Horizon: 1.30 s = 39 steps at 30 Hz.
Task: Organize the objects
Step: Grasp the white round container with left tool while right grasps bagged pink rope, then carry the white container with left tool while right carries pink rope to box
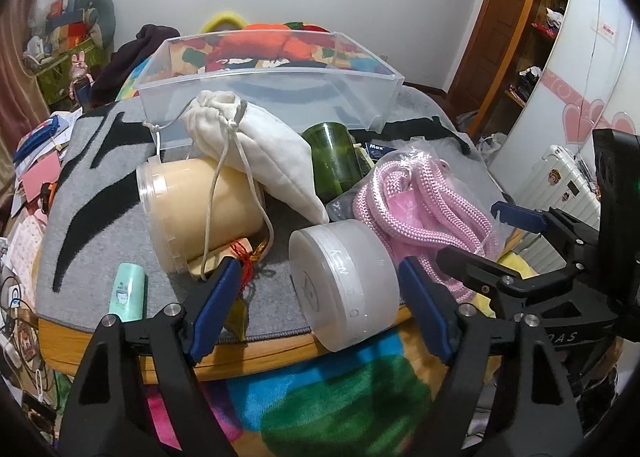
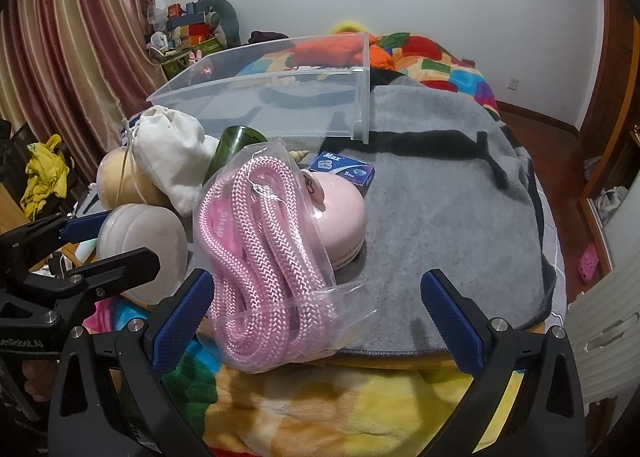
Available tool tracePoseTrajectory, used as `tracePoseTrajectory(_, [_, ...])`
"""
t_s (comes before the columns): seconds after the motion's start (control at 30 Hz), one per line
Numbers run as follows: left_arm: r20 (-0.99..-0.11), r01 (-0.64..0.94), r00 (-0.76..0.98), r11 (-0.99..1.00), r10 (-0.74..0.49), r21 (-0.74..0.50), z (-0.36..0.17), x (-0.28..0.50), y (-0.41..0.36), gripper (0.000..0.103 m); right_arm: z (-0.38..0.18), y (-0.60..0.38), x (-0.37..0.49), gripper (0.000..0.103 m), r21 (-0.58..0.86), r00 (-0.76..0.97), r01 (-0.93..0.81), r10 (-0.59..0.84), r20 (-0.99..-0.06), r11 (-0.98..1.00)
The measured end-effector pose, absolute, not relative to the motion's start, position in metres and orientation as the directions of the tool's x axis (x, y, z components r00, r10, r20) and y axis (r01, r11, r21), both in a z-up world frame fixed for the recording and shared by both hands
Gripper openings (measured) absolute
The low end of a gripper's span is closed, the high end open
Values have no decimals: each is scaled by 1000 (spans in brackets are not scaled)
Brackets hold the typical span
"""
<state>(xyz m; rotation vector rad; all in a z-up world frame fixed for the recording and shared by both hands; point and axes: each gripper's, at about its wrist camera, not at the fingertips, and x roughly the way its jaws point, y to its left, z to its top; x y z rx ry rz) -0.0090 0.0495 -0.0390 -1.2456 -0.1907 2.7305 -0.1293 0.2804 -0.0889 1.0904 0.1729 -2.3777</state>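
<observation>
A: Nearest first. What's by the L gripper (image 1: 316, 285)?

B: A frosted white round plastic tub (image 1: 342, 289), lying on its side at the near edge of the grey mat w/ black marks (image 1: 100, 193). It sits between the blue pads, a gap showing each side, so jaws fairly wide and not pressing it. Flat lid end faces the camera, long axis roughly along the fingers, tilted a bit left.

A: And the R gripper (image 2: 316, 313)?

B: Jaws wide, nothing held. A pink braided rope in a clear plastic bag (image 2: 256, 253) lies just ahead, close to its left pad, spilling over the mat edge. Coils run near-to-far, mostly.

A: Which hand is nearer what?

B: L to the tub, R to the rope. My guess: L closes on the tub next.

A: Further back?

B: Cream tub w/ clear lid (image 1: 200, 209) on its side, white drawstring cloth pouch (image 1: 256, 149) across it, dark green glass jar (image 1: 332, 161), pink domed case (image 2: 340, 213), small blue box (image 2: 346, 173). Behind all: clear plastic bin (image 1: 272, 97), nothing in it — likely where things go.
</observation>
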Motion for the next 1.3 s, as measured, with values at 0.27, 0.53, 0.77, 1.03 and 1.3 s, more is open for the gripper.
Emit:
tracePoseTrajectory(0.27, [-757, -67, -629, -983, 176, -173, -48, -13, 48, 50, -90, 274, -128, 103, 81, -542, 520, -402, -738, -850])
tracePoseTrajectory(0.53, [-748, -77, -636, -980, 190, -184, -49, -10, 44, 41, -94, 258, -133, 101, 55, -538, 541, -396, -744, -839])
tracePoseTrajectory(0.77, [-752, -89, -624, -976, 211, -200, -53, -12, 45, 35, -100, 252, -137, 92, 59, -522, 555, -402, -753, -830])
tracePoseTrajectory(1.03, [-734, -100, -644, -975, 215, -198, -44, -7, 45, 34, -100, 251, -131, 63, 69, -517, 579, -431, -740, -813])
tracePoseTrajectory(1.3, [-720, -109, -660, -976, 212, -187, -36, -4, 46, 33, -94, 255, -128, 43, 90, -516, 581, -451, -729, -809])
